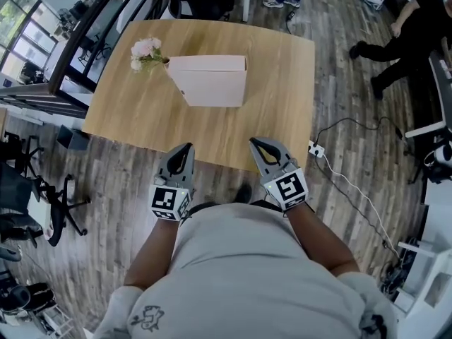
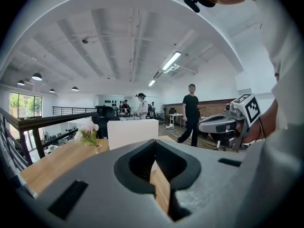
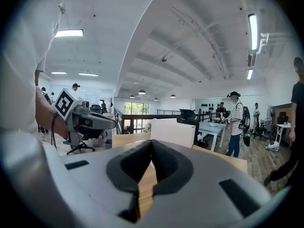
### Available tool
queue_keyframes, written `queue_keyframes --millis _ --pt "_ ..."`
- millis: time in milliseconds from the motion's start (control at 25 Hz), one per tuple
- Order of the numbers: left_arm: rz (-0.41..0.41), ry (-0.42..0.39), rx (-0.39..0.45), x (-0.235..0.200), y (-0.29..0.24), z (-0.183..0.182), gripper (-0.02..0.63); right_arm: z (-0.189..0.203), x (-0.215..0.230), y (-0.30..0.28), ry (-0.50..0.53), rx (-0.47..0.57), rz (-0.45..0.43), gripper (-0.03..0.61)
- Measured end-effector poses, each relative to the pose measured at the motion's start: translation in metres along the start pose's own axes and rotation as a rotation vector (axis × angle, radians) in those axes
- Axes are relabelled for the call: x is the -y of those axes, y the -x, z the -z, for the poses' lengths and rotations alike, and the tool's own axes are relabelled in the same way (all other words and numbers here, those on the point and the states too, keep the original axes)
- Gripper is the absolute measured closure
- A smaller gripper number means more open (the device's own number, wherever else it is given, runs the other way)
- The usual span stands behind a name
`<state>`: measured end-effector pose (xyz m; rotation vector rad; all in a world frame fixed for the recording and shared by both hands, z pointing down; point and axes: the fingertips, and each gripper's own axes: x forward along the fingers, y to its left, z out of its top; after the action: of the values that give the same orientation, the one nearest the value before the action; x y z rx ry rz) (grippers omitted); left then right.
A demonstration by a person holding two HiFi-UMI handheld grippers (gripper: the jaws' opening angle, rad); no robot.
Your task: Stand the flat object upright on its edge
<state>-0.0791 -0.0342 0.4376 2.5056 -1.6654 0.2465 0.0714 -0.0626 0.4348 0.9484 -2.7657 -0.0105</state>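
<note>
A flat pale pink box (image 1: 210,80) stands upright on the wooden table (image 1: 282,83), towards its far side; it shows as a white panel (image 2: 132,133) in the left gripper view and again as a white panel (image 3: 179,132) in the right gripper view. My left gripper (image 1: 186,149) hovers at the table's near edge, jaws shut with nothing between them. My right gripper (image 1: 255,144) hangs beside it over the same edge, also shut and empty. Both are well short of the box. From the left gripper (image 2: 154,144), the right one (image 2: 228,122) shows off to the side.
A small vase of pink flowers (image 1: 146,54) stands just left of the box. A power strip (image 1: 316,149) with a cable lies on the floor right of the table. Office chairs (image 1: 42,203) stand at the left. A person (image 1: 402,27) is at the far right.
</note>
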Motion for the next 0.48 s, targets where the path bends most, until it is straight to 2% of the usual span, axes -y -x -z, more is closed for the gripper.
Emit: queue_keyframes --millis 480 --pt "0.016 0.000 0.029 -0.024 0.069 -0.006 0.607 -0.021 -0.059 0.003 -0.014 0.005 0.019 0.574"
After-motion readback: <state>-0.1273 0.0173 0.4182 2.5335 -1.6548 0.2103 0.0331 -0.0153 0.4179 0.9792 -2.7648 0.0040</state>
